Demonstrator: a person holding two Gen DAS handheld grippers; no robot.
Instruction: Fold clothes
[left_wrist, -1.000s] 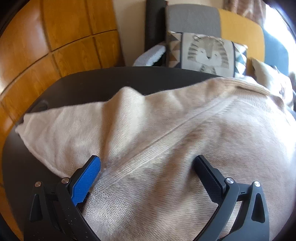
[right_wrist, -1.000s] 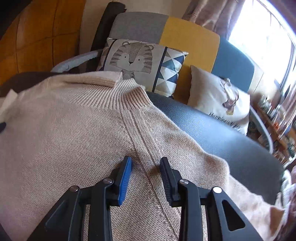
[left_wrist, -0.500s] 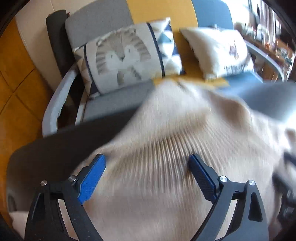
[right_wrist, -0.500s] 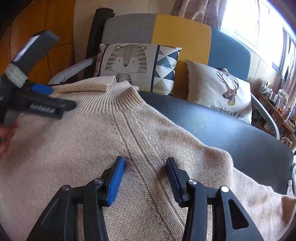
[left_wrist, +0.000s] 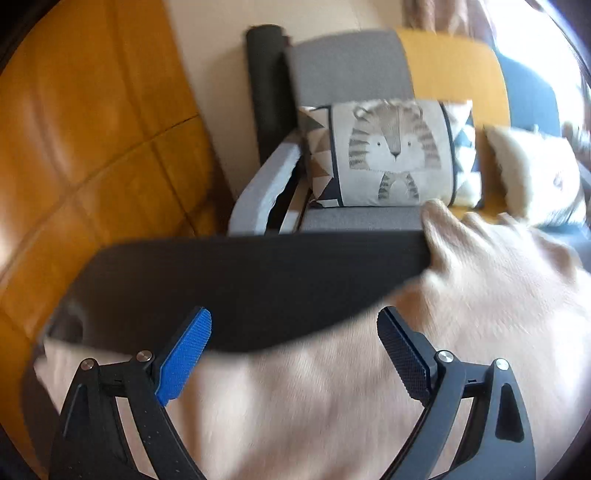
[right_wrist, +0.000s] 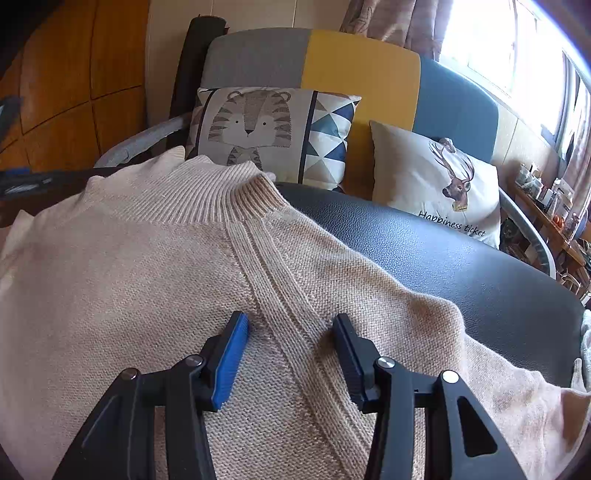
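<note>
Right gripper (right_wrist: 290, 339): jaws part open, just been opening, straddling the raised seam on the sweater (right_wrist: 147, 277) shoulder, knit between them but pads not pinching it, nothing held. Left gripper (left_wrist: 293, 334): jaws wide, empty, hovering over the blurred left edge of the sweater and the bare black counter (left_wrist: 240, 280); view is motion-smeared. Sweater lies flat, collar (right_wrist: 207, 199) away from the person toward the tiger cushion (right_wrist: 258, 125), one sleeve trailing off to the right over the counter. Sofa (right_wrist: 351, 62) and deer cushion (right_wrist: 436, 181) behind, not involved. Step, as I read it: spreading done, regrasp for the first fold, likely a sleeve or side panel inward. Next move calls for each gripper to drop to a fabric edge, pinch one layer only, then lift and carry it across without dragging the body out of square.
</note>
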